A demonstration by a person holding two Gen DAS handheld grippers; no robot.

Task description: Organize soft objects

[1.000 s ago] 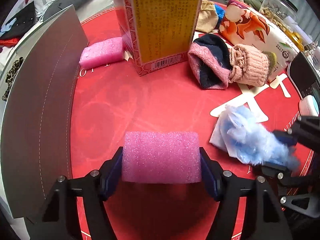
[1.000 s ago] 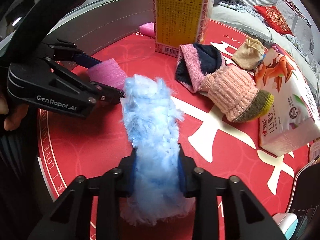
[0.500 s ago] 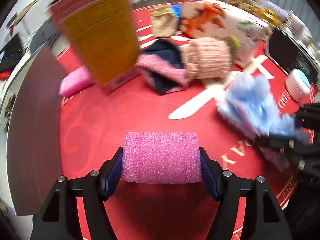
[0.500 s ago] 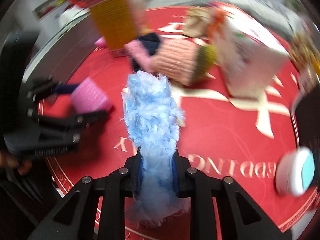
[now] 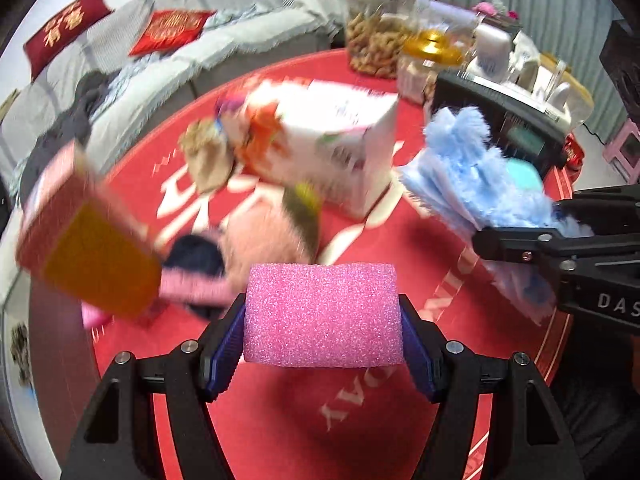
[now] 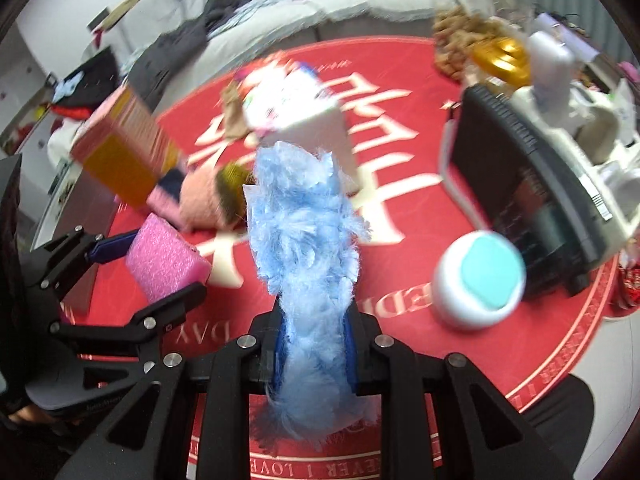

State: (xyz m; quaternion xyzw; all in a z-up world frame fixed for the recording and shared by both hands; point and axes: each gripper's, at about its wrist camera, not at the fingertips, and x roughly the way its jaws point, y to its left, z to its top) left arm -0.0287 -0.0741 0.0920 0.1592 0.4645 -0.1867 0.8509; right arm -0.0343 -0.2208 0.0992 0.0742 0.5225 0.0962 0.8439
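My left gripper [image 5: 322, 344] is shut on a pink foam block [image 5: 322, 314], lifted above the red round table [image 5: 280, 412]. That block also shows in the right wrist view [image 6: 164, 258], low at the left. My right gripper [image 6: 314, 350] is shut on a fluffy light-blue cloth [image 6: 304, 232] that stands up between its pads. The same blue cloth [image 5: 476, 176] hangs at the right of the left wrist view. On the table lie a pink knit sock [image 5: 256, 244], a navy and pink sock [image 5: 196, 264] and a tan pouch [image 5: 208, 160], all blurred.
A red and yellow carton [image 5: 88, 240] stands at the left, a white printed pack [image 5: 332, 136] mid-table. A white and teal round case [image 6: 478, 278] and a black device [image 6: 532, 184] sit at the right. Jars [image 5: 376, 28] crowd the far edge, with a grey sofa [image 5: 168, 56] behind.
Both grippers have risen and swung right with their loads. The carton and socks slid to the left of both views; the jars, sofa and black device came into sight.
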